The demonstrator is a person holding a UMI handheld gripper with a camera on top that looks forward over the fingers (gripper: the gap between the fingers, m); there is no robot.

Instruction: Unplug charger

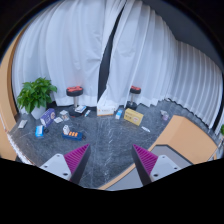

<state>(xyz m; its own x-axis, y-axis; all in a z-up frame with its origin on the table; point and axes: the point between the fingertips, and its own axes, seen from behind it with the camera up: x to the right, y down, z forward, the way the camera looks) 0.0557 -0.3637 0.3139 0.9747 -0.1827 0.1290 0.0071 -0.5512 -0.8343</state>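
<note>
At the far left, a potted green plant (37, 94) is seen standing on the grey tabletop (105, 140), close to the white curtains (100, 45) that are hung across the whole background. Just ahead of the plant, a white box (45, 115) is spotted, and a small blue object (40, 130) is found right beside it, nearer to the gripper. A scatter of small bits (70, 130) is laid a little further right. Behind them, by the curtain, a dark stand with a red top (75, 92) is set upright.

Now the gripper (111, 160) itself: its two fingers are held wide apart, nothing is gripped, and only bare tabletop is seen between the magenta pads (77, 157). Everything on the table is kept well beyond the fingertips.

Past the middle, a small blue bottle (119, 113) is noted, with a tan box (133, 116) just beside it. A second dark stand with a red top (134, 92) is placed behind those two. At the far right, a tan wooden panel (185, 135) is seen at the table's edge.

The charger cannot be picked out with certainty among these small items; no plug or cable can be told.
</note>
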